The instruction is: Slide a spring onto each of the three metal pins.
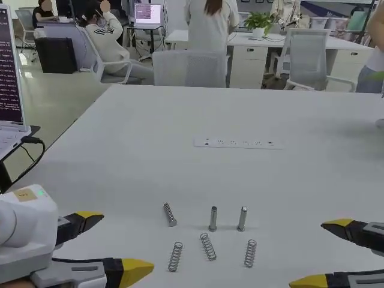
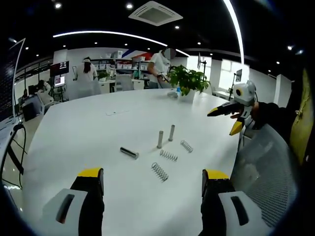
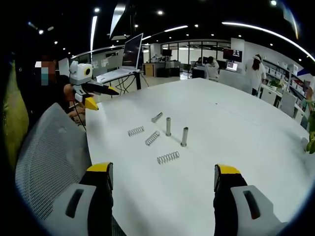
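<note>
We hold the left gripper (image 1: 114,243) and right gripper (image 1: 321,253) wide open, empty, either side of three springs (image 1: 207,246) lying just before the pins (image 1: 213,218), one lying down, ready to pick.

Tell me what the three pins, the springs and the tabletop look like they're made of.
The pins look like steel: smooth, grey, with a bright sheen. The springs are thin coiled wire, probably also steel, grey and glinting. The tabletop is matte white and even, with no grain, so perhaps laminate or painted board.
</note>
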`<state>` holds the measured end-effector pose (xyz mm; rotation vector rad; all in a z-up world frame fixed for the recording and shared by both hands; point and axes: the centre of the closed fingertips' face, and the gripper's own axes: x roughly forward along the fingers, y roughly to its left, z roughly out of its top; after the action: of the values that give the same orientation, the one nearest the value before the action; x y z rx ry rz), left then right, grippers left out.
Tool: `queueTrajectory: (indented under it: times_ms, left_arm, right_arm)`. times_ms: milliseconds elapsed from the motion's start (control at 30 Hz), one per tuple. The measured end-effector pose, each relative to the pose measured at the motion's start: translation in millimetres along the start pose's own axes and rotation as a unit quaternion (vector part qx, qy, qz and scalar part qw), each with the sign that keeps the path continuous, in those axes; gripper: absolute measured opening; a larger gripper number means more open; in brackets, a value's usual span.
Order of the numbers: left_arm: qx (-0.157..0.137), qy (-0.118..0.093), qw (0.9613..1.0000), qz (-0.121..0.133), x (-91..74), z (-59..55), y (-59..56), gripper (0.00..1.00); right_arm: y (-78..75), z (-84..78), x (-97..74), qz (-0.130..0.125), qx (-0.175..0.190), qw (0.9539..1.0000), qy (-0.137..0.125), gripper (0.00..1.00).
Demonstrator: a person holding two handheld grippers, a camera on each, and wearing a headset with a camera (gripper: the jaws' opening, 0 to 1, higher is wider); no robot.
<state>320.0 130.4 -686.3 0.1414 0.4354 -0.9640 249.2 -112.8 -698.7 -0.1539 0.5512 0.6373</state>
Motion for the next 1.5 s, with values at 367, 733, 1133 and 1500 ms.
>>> queueTrajectory:
  times_ms: [367,733,1133,1500]
  left_arm:
    - [0.000,0.000,1.0000,0.000,0.5,-0.5,0.3,0.79]
    - [0.004,0.001,1.0000,-0.002,4.8,4.0,1.4,0.78]
    - [0.005,0.004,1.0000,-0.005,8.1,4.3,1.0,0.78]
    - [0.008,0.006,0.9999,-0.006,13.8,7.2,3.3,0.77]
  right_arm:
    - [0.7,0.2,0.3,0.001,-0.001,1.0000,0.001,0.83]
    - [-0.2,-0.5,0.3,0.001,0.000,1.0000,0.001,0.83]
    - [0.3,-3.0,0.9,0.004,0.000,1.0000,0.005,0.83]
    - [-0.1,-2.7,0.1,0.003,0.000,1.0000,0.004,0.83]
